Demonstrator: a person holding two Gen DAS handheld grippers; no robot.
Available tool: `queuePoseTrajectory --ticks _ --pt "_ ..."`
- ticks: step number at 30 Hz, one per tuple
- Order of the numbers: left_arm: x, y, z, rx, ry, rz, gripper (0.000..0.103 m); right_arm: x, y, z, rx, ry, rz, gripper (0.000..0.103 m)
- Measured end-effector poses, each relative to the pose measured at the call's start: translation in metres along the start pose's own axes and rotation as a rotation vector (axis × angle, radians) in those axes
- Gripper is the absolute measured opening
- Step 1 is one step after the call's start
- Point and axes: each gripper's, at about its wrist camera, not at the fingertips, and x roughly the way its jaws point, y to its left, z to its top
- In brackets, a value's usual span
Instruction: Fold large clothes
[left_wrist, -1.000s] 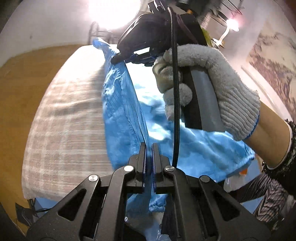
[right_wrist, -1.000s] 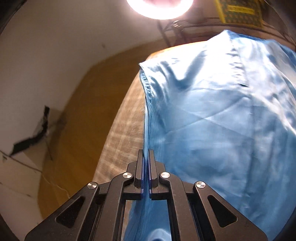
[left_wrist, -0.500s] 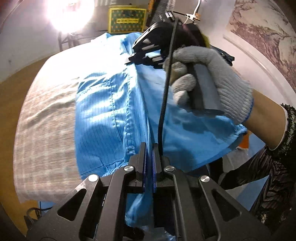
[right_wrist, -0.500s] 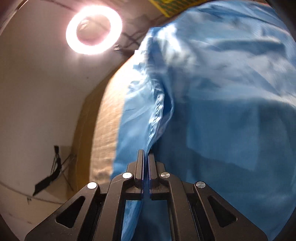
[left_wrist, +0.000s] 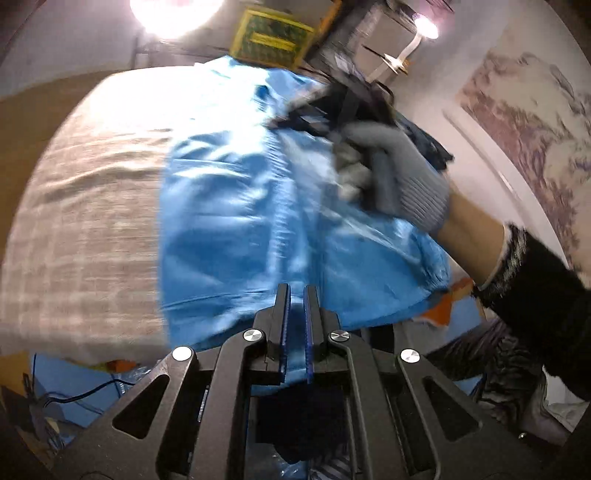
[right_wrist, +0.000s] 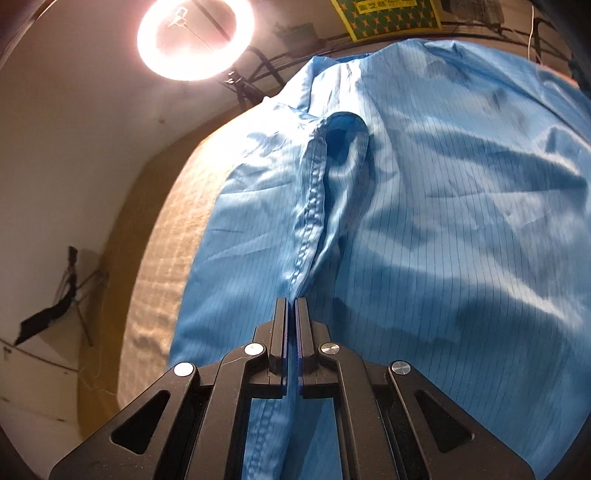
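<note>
One large blue garment (left_wrist: 236, 221) lies on the checked cloth (left_wrist: 85, 229) of the table, and it now covers more of that cloth than a second ago, when its edge was lifted in a narrow ridge. The left gripper (left_wrist: 295, 295) is clamped on the near hem, with blue fabric between its almost closed fingers. The right gripper (right_wrist: 291, 306), held by a gloved hand (left_wrist: 402, 181), pinches a stitched seam (right_wrist: 312, 206) further along the garment.
</note>
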Motion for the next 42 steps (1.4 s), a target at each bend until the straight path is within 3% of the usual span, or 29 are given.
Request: queuePoseTrajectory --ticks 2,4,6,8,9,10,14,19,22,28,33,34,36,39,42 --pt "-0.002 0.017 0.002 -0.049 -0.01 0.039 0.003 -0.005 -0.008 -0.008 0.03 0.029 0.017 0.006" --pt "-0.002 0.03 0.0 -0.083 -0.007 0.07 0.003 -0.008 -0.009 -0.016 0.029 0.052 0.039 0.028" --pt "0.003 0.046 0.0 -0.121 0.011 0.075 0.003 -0.008 -0.006 -0.024 -0.014 0.057 -0.004 0.035" --pt "0.009 0.051 0.0 -0.129 0.03 0.075 0.003 -0.003 -0.004 -0.026 -0.036 0.068 -0.006 0.031" --pt "0.012 0.053 0.0 -0.126 0.037 0.072 0.003 0.0 -0.003 -0.026 -0.043 0.068 -0.005 0.012" --pt "0.016 0.052 0.0 -0.121 0.047 0.072 0.003 0.005 -0.002 -0.025 -0.052 0.071 -0.014 0.003" --pt "0.038 0.047 0.0 -0.089 0.095 0.097 0.003 0.014 0.01 -0.017 -0.124 0.033 -0.098 0.002" --pt "0.069 0.048 -0.009 -0.07 0.186 0.144 0.003 0.021 0.013 -0.014 -0.169 0.021 -0.13 0.002" --pt "0.067 0.046 -0.007 -0.065 0.177 0.146 0.003 0.011 0.011 -0.016 -0.183 0.008 -0.104 0.002" --pt "0.029 0.034 0.009 -0.083 0.029 0.15 0.003 -0.046 0.009 -0.027 -0.218 -0.108 -0.114 0.004" --pt "0.002 0.013 0.026 -0.087 -0.077 0.122 0.003 -0.108 -0.001 -0.049 -0.239 -0.171 -0.092 0.022" --pt "0.0 0.006 0.028 -0.078 -0.094 0.115 0.003 -0.124 -0.006 -0.055 -0.233 -0.191 -0.085 0.03" --pt "-0.003 -0.007 0.035 -0.055 -0.114 0.108 0.015 -0.147 -0.014 -0.065 -0.226 -0.215 -0.083 0.048" --pt "-0.004 -0.03 0.04 -0.036 -0.136 0.084 0.035 -0.183 -0.027 -0.079 -0.237 -0.246 -0.121 0.055" --pt "0.001 -0.056 0.048 0.004 -0.133 0.058 0.035 -0.216 -0.044 -0.092 -0.232 -0.264 -0.158 0.067"
